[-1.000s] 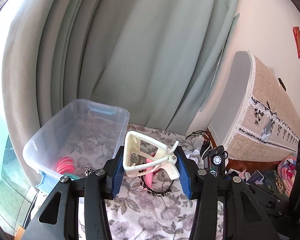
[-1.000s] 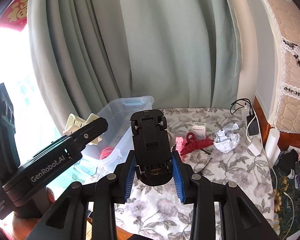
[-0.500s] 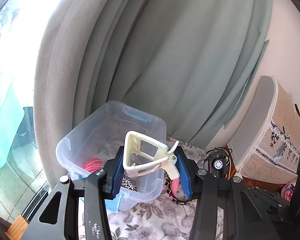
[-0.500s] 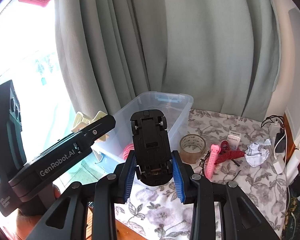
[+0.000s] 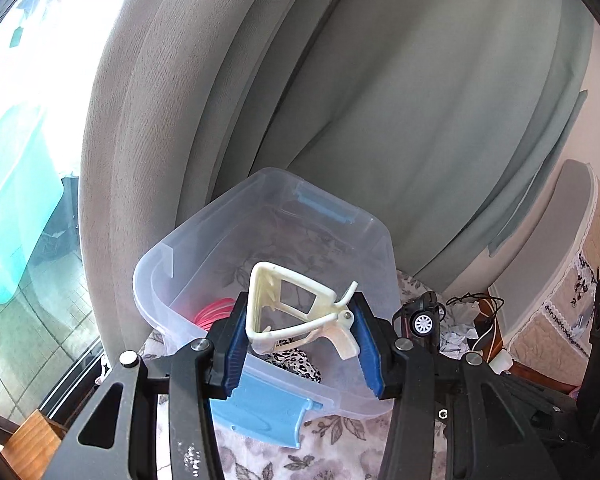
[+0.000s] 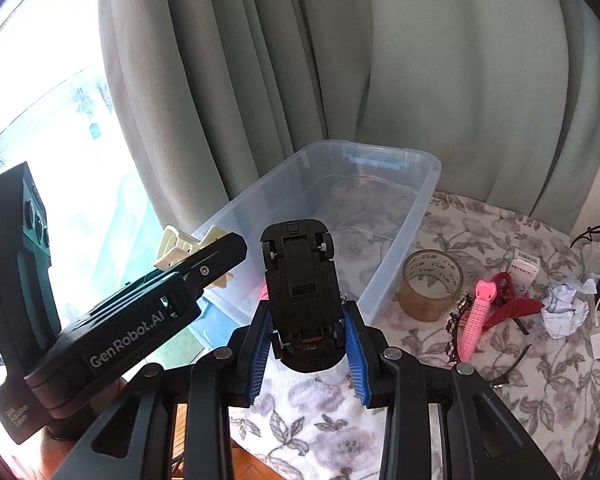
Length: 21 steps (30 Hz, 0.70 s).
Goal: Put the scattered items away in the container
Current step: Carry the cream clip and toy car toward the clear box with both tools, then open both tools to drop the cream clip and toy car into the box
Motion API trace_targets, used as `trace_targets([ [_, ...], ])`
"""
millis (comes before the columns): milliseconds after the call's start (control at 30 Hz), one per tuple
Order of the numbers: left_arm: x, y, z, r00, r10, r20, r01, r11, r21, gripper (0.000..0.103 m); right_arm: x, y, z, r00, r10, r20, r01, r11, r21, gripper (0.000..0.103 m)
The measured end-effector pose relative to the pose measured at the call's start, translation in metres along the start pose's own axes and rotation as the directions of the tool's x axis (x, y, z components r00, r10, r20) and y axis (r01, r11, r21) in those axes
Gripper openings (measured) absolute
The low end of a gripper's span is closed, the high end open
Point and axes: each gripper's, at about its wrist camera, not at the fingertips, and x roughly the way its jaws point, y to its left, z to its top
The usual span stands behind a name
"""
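My left gripper (image 5: 302, 342) is shut on a cream plastic clip (image 5: 296, 312) and holds it above the near end of the clear plastic bin (image 5: 172, 256). The bin holds a pink coil (image 5: 214, 310) and a leopard-print item (image 5: 296, 360). My right gripper (image 6: 306, 346) is shut on a black toy car (image 6: 300, 292), held underside up just in front of the bin (image 6: 424, 200). The left gripper's body (image 6: 140, 312) and the clip (image 6: 176, 246) show to the left in the right wrist view. The car's wheel (image 5: 423, 322) shows in the left wrist view.
On the floral cloth (image 6: 500, 232) right of the bin lie a tape roll (image 6: 432, 284), a pink hair clip (image 6: 478, 316), a red clip (image 6: 512, 300), crumpled paper (image 6: 564, 308), a small white box (image 6: 524, 268) and cables. Curtains (image 6: 380, 60) hang behind; a window is at left.
Both grippers have moved left toward the bin with their items. The clip now hangs over the bin's near end, and the car has come closer to the bin's front edge.
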Motion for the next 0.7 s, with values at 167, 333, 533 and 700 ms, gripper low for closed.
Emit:
trace_targets([
  [167,0.014,0.009,-0.002,1.0,0.014,-0.026,-0.014,1.0,-0.015,0.05,0.022,0.001,0.001,0.999,0.024,-0.036,-0.024,1.0,0.005,0.038],
  [333,0.025,0.013,-0.005,0.999,0.017,-0.039,-0.018,1.0,-0.019,0.05,0.035,0.0,0.0,0.997,0.049,-0.054,-0.048,0.999,0.004,0.038],
  [533,0.028,0.013,-0.005,0.999,0.033,-0.025,-0.033,0.999,-0.004,0.05,0.043,0.001,0.003,0.998,0.041,-0.047,-0.043,0.999,-0.027,0.038],
  [700,0.03,0.011,-0.006,0.999,0.037,-0.025,-0.037,0.999,0.018,0.05,0.053,0.001,0.004,0.997,0.053,-0.058,-0.055,0.998,-0.029,0.038],
])
